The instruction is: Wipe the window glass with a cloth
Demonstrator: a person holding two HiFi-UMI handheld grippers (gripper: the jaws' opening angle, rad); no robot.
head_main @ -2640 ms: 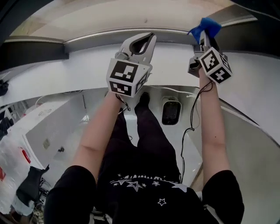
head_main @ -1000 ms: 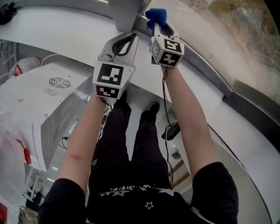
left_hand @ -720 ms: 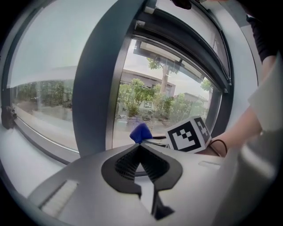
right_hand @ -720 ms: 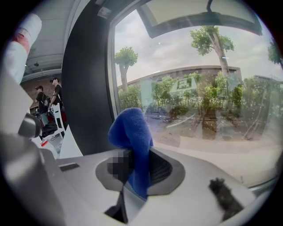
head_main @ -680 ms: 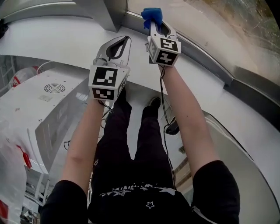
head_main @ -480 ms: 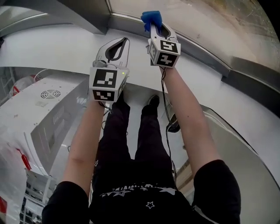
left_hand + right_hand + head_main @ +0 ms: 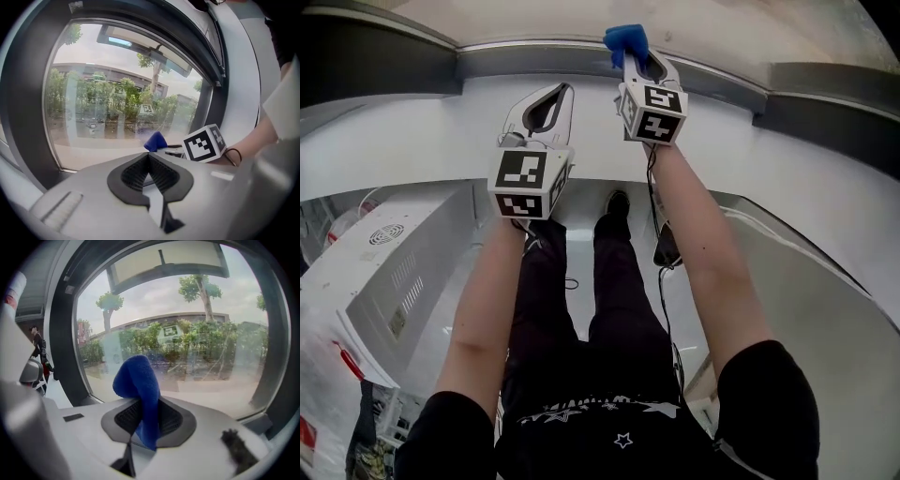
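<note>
A blue cloth [image 7: 627, 39] sticks out of my right gripper [image 7: 635, 58], which is shut on it and held up near the window glass [image 7: 731, 28]. In the right gripper view the cloth [image 7: 139, 385] is pinched between the jaws and folds over them, with the glass [image 7: 197, 352] just beyond. My left gripper [image 7: 563, 92] is beside it to the left, lower, shut on nothing. In the left gripper view the jaws [image 7: 149, 156] meet, and the cloth [image 7: 154, 141] and the right gripper's marker cube [image 7: 205, 143] show ahead before the glass [image 7: 98, 108].
A dark window frame [image 7: 384, 66] runs round the glass above a white sill [image 7: 441, 141]. A white vented cabinet [image 7: 394, 272] stands low on the left. A black cable [image 7: 661, 281] hangs from the right gripper past the person's legs [image 7: 581, 300].
The head view has swung, so the window frame now runs level across the top. Both grippers stay raised side by side, the right one still shut on the cloth.
</note>
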